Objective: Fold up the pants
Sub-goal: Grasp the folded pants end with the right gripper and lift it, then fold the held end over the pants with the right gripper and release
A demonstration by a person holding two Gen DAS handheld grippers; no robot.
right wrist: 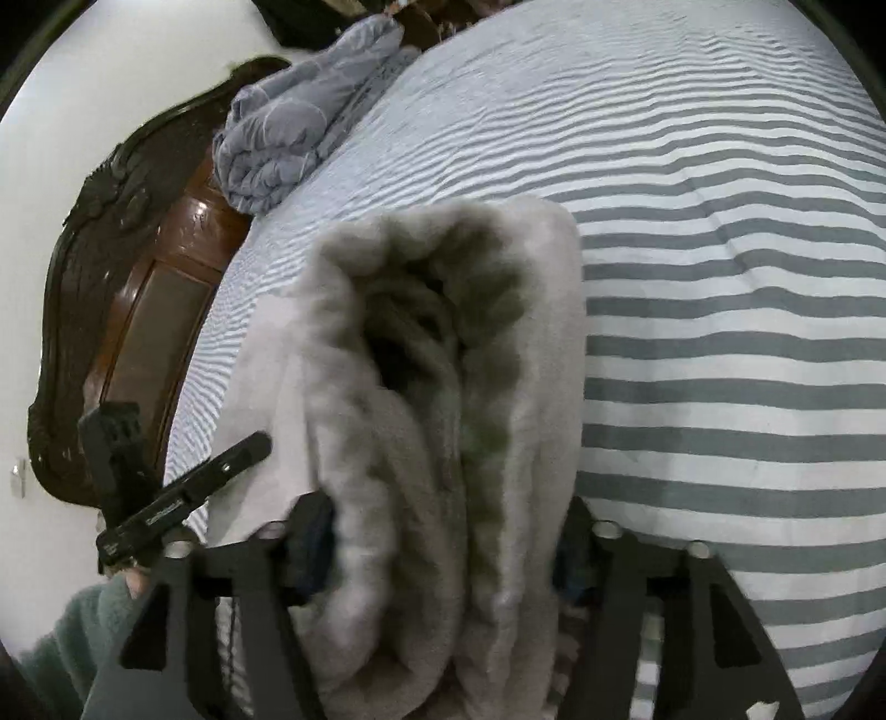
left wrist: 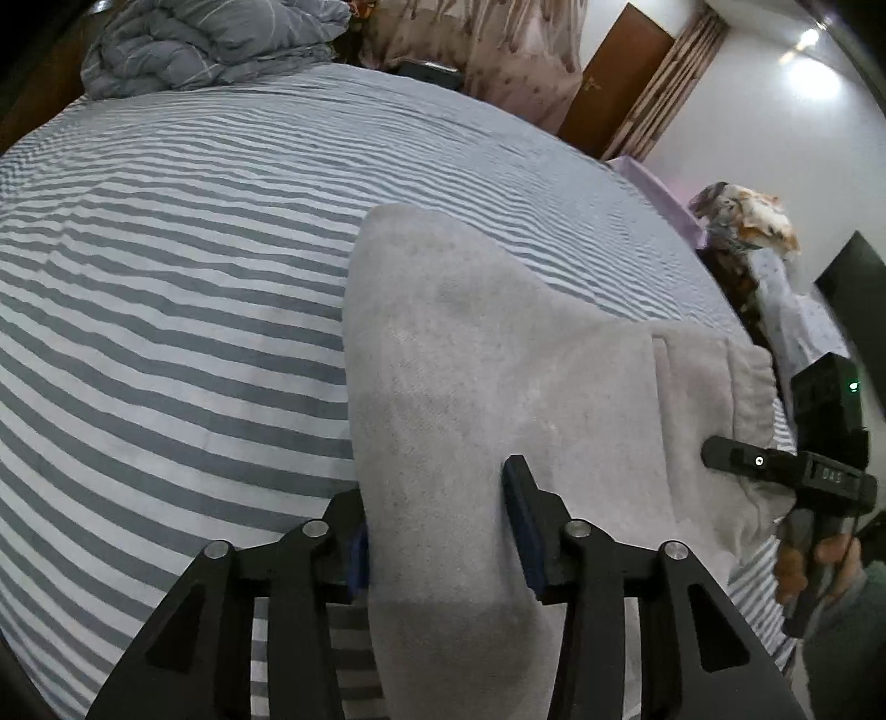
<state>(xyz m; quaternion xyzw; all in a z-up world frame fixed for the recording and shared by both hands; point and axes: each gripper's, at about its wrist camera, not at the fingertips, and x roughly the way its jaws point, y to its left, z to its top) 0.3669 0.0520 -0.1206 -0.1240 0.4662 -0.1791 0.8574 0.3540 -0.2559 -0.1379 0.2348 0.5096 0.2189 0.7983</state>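
Light grey fleece pants (left wrist: 498, 354) lie folded on the striped bed. In the left wrist view my left gripper (left wrist: 437, 526) stands open, with the near edge of the pants between its fingers. The right gripper (left wrist: 786, 471) shows at the right of that view, at the waistband end. In the right wrist view my right gripper (right wrist: 443, 559) is open around the thick waistband stack of the pants (right wrist: 443, 360), one finger on each side. The left gripper (right wrist: 183, 498) shows at the lower left there.
The bed has a grey-and-white striped sheet (left wrist: 166, 310). A bunched blue-grey duvet (left wrist: 210, 50) lies at its head, by a dark wooden headboard (right wrist: 111, 277). A purple bed edge and cluttered furniture (left wrist: 742, 232) stand at the right.
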